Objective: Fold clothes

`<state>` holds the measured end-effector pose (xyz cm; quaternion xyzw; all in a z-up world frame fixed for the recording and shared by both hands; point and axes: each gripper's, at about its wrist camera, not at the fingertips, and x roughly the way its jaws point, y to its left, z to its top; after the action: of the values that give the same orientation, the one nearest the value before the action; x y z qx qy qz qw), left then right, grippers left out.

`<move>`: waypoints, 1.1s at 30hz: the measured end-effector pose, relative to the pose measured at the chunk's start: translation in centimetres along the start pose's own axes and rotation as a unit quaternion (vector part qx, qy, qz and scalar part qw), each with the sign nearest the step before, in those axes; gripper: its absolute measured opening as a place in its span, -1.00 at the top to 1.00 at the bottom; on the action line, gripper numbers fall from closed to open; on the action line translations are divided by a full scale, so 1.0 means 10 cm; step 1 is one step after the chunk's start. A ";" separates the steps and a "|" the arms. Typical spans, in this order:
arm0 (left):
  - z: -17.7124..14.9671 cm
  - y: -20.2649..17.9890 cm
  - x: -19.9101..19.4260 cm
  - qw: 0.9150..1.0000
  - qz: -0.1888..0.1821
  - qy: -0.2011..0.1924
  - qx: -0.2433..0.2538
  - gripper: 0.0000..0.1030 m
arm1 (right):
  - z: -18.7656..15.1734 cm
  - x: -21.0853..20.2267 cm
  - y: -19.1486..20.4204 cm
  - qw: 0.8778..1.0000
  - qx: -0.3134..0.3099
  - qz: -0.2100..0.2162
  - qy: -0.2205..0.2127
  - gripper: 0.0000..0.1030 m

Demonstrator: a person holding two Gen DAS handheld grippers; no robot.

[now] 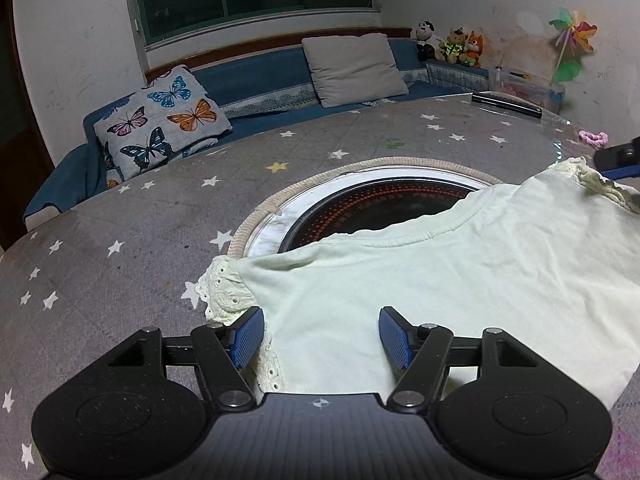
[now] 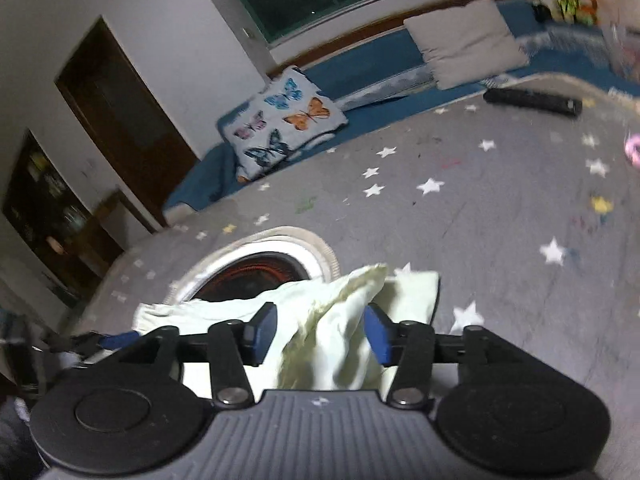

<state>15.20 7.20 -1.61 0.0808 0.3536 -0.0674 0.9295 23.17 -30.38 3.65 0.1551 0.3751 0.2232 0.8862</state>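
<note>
Currently the pale shirt [image 1: 440, 280] is spread on the counter [image 1: 120, 208], partly over its round burner [image 1: 384, 208]. Both the left hand-held gripper [image 1: 322, 336] and right hand-held gripper [image 2: 316, 334] are held agape astride opposite shirt edges, presumably for pinching.

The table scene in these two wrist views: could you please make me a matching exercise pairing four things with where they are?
Things:
1. pale green top
2. butterfly pillow
3. black remote
4. stuffed toys

Places:
A. far edge of the star-print tablecloth
B. ledge in the room's corner
C. partly covering the round heater opening
D. on the blue sofa

Pairs: 1-C, 2-D, 3-A, 4-B
</note>
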 end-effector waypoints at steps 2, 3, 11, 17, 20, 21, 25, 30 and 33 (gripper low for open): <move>0.00 0.00 0.00 1.000 -0.001 -0.001 -0.002 -0.31 | 0.02 0.10 0.08 0.999 -0.016 -0.030 0.013 0.02; 0.00 0.00 0.00 1.000 -0.002 -0.002 -0.003 -0.32 | 0.02 0.16 0.11 0.998 -0.023 -0.046 0.021 0.02; -0.03 0.01 -0.01 1.000 -0.007 -0.005 -0.005 -0.36 | 0.01 0.40 0.39 0.998 -0.030 -0.024 0.046 0.76; -0.05 0.03 -0.01 1.000 -0.010 -0.007 -0.006 -0.38 | 0.04 0.24 0.33 0.996 0.009 0.080 0.027 0.77; -0.06 0.03 -0.01 1.000 -0.011 -0.008 -0.004 -0.39 | 0.02 0.22 0.14 0.998 0.022 0.056 0.026 0.77; -0.06 0.03 -0.01 1.000 -0.012 -0.008 -0.004 -0.39 | 0.01 0.21 0.07 0.998 0.027 0.047 0.025 0.76; -0.06 0.02 -0.01 1.000 -0.011 -0.007 -0.001 -0.41 | -0.01 0.18 -0.19 0.999 0.044 0.015 0.023 0.54; -0.04 0.02 -0.04 1.000 -0.009 -0.008 -0.005 -0.41 | 0.00 0.09 -0.29 0.999 0.030 -0.038 0.011 0.41; 0.01 0.07 -0.10 1.000 -0.012 -0.015 -0.017 -0.39 | 0.07 -0.03 -0.07 0.996 -0.037 -0.079 -0.022 0.42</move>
<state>14.64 7.93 -0.81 0.0600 0.3419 -0.0737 0.9349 23.69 -31.20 3.96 0.0965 0.3584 0.1624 0.9143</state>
